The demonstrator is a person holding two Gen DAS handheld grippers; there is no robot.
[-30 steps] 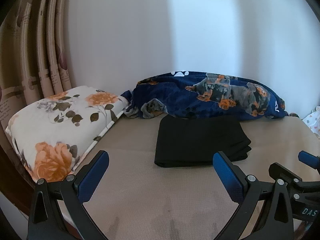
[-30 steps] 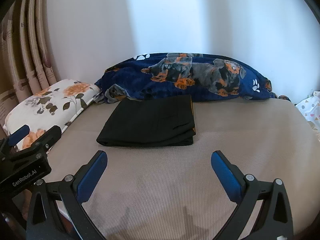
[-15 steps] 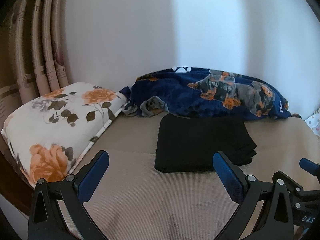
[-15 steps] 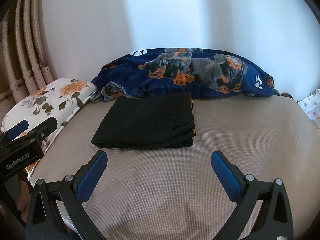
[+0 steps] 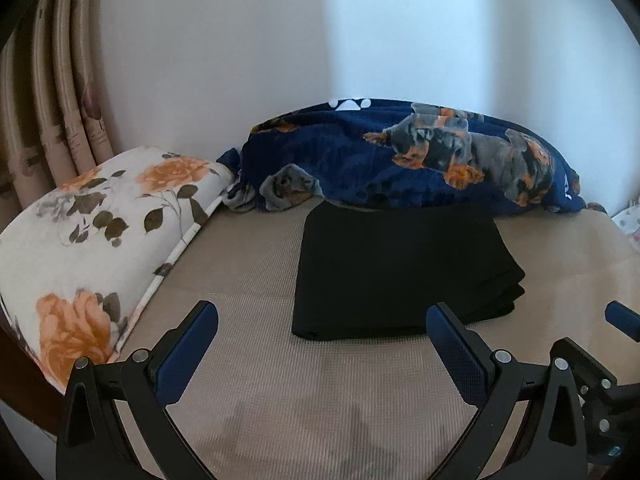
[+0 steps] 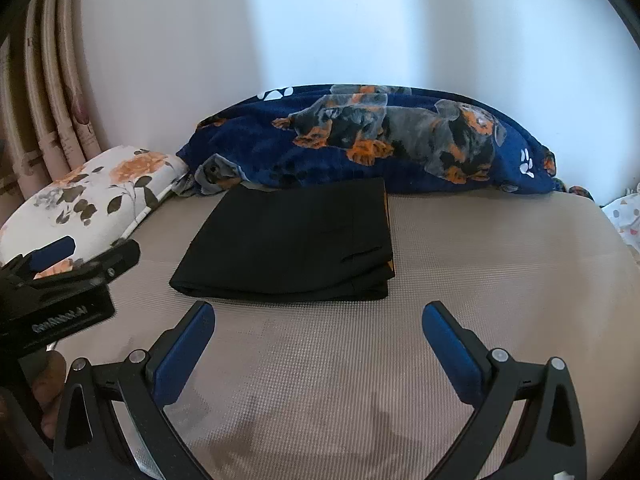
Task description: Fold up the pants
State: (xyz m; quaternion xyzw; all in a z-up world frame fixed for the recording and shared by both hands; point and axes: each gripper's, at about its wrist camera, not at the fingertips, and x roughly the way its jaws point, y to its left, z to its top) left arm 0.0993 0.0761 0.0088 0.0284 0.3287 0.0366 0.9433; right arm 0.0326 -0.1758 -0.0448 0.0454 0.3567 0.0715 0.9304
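A: Both views are creeping closer to the pants (image 5: 400,272) than a second ago; pants themselves not shifting.

B: Risks?

A: Nudging the stacked edges could be undoing the fold. Black, folded into a flat rectangle, lying on the tan mat (image 6: 500,280), far edge touching the dog blanket (image 6: 400,140), flowered pillow (image 5: 100,232) at left.

B: Grippers?

A: Left gripper (image 5: 322,342) and right gripper (image 6: 318,338) both gaping wide, holding nothing.
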